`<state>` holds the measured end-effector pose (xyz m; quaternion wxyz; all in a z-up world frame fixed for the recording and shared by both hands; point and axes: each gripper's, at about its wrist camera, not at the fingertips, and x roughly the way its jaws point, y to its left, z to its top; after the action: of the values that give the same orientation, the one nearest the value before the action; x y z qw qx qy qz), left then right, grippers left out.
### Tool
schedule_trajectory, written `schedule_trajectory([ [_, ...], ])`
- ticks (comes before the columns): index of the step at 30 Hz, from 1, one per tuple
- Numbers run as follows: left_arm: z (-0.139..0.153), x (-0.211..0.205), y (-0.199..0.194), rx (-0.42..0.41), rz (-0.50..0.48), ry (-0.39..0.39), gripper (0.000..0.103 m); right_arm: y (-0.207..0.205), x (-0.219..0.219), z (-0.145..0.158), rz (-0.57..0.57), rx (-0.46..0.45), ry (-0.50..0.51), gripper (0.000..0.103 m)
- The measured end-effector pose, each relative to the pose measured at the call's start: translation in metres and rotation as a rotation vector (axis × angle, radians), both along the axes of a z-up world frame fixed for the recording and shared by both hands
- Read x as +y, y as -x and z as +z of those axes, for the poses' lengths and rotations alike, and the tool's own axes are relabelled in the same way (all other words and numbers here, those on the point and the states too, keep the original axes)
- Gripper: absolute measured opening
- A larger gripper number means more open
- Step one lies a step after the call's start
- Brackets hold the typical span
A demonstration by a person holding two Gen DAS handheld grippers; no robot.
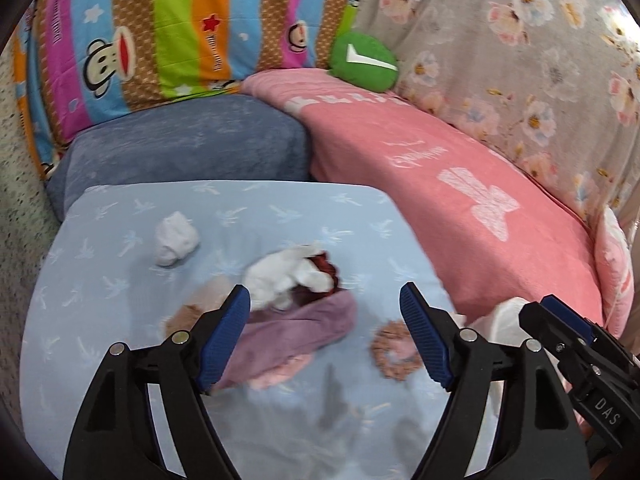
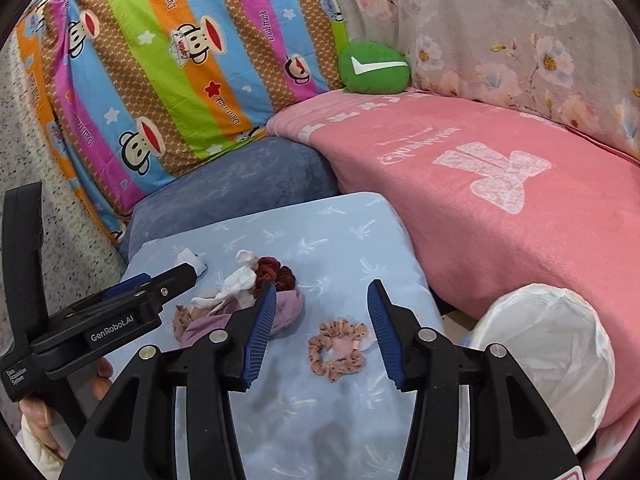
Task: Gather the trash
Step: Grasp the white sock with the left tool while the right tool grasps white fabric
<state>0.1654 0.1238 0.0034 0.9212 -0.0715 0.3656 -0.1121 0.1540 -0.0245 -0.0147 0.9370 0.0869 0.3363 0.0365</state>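
Note:
On a light blue pillow lie a crumpled white tissue and a second white tissue on a pile of scrunchies. My left gripper is open above the pile, empty. My right gripper is open and empty above a peach scrunchie. The small tissue and the larger tissue show in the right wrist view, with the left gripper beside them. A bin with a white liner stands at the right, and its liner shows in the left wrist view.
A purple scrunchie, a dark red one and a peach one lie on the pillow. A dark blue pillow, a pink blanket, a striped monkey pillow and a green cushion lie behind.

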Motion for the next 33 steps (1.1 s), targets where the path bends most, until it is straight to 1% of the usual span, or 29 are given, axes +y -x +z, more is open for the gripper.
schedule_trajectory([
  [2,-0.005,0.017,-0.007,0.006,0.033,-0.011,0.078,-0.012,0.012,-0.005,0.019,0.01,0.0,0.047],
  [7,-0.02,0.051,-0.032,0.027,0.092,-0.056,0.079,-0.046,0.043,-0.024,0.065,0.047,-0.001,0.047],
  [10,-0.031,0.068,-0.051,0.052,0.121,-0.064,0.079,-0.068,0.06,-0.037,0.09,0.068,0.004,0.047],
  [19,-0.068,0.103,-0.106,0.128,0.184,-0.074,0.079,-0.132,0.096,-0.071,0.133,0.113,0.023,0.047],
  [24,-0.086,0.113,-0.124,0.164,0.207,-0.069,0.078,-0.154,0.109,-0.087,0.148,0.137,0.033,0.047],
  [25,-0.089,0.114,-0.126,0.169,0.209,-0.063,0.076,-0.157,0.111,-0.089,0.148,0.139,0.035,0.045],
  [26,-0.091,0.114,-0.129,0.175,0.206,-0.057,0.071,-0.159,0.112,-0.092,0.149,0.14,0.035,0.042],
  [27,-0.095,0.115,-0.131,0.182,0.2,-0.053,0.067,-0.161,0.114,-0.094,0.153,0.144,0.037,0.036],
  [28,-0.097,0.114,-0.133,0.189,0.194,-0.049,0.059,-0.162,0.116,-0.096,0.158,0.15,0.038,0.033],
  [29,-0.099,0.114,-0.134,0.197,0.188,-0.046,0.05,-0.164,0.115,-0.098,0.163,0.156,0.039,0.026],
  [30,-0.102,0.113,-0.135,0.205,0.182,-0.045,0.045,-0.165,0.117,-0.1,0.167,0.163,0.041,0.018],
  [31,-0.103,0.113,-0.135,0.208,0.179,-0.044,0.037,-0.165,0.117,-0.102,0.17,0.166,0.043,0.014],
  [32,-0.103,0.113,-0.135,0.203,0.179,-0.048,0.033,-0.164,0.118,-0.102,0.172,0.168,0.043,0.008],
  [33,-0.102,0.111,-0.133,0.197,0.178,-0.051,0.03,-0.164,0.118,-0.102,0.173,0.168,0.04,0.006],
])
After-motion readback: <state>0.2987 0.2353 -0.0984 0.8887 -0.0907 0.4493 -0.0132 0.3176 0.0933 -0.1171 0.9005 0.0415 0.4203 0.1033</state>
